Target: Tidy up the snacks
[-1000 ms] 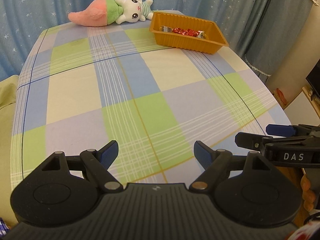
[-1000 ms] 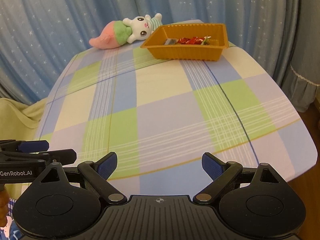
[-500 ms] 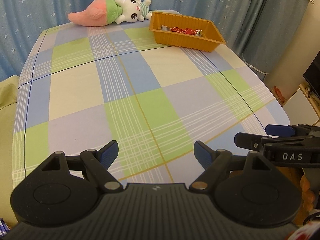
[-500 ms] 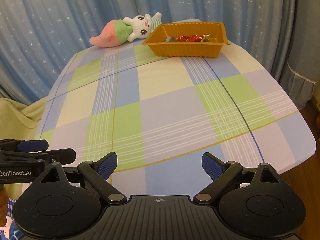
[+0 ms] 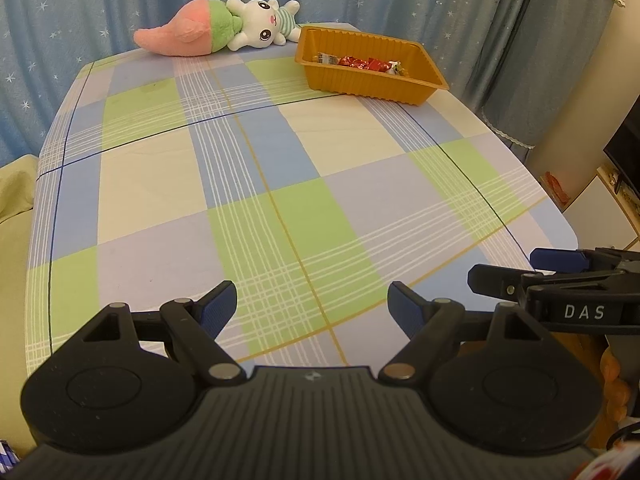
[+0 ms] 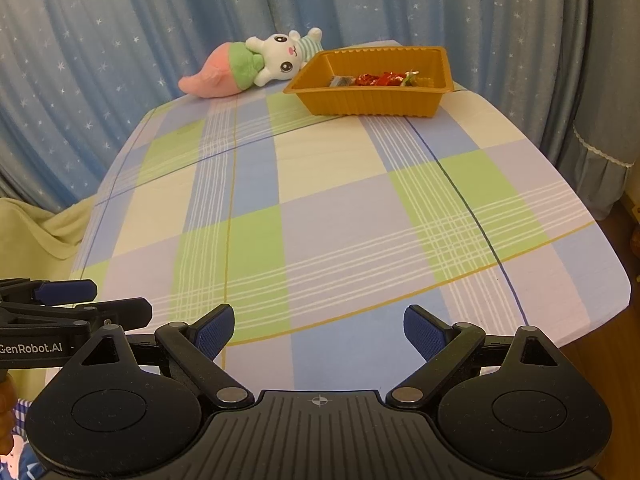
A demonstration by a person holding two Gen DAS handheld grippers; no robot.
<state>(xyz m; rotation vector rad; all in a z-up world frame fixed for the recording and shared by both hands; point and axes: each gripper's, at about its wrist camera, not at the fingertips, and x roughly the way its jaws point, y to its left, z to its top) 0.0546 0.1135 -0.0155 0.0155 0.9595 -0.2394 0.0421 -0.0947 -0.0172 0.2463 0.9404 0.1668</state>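
Two markings are legible — both on gripper bodies. The right gripper [image 5: 560, 276], seen from the left wrist view, bears white lettering "DAS". The left gripper [image 6: 76, 300], seen from the right wrist view, bears "GenRobot.AI".

Warm, yellowish indoor light, fairly even, moderately bright. Shadows soft: faint one beside orange tray [image 5: 404, 92], darker patches under black gripper housings at bottom. No strong glare; tablecloth [image 6: 332, 216] matte. Focus sharp throughout. Heavy fisheye bending: table edges bow, curtains [image 6: 120, 40] curve, dark vignette in corners.
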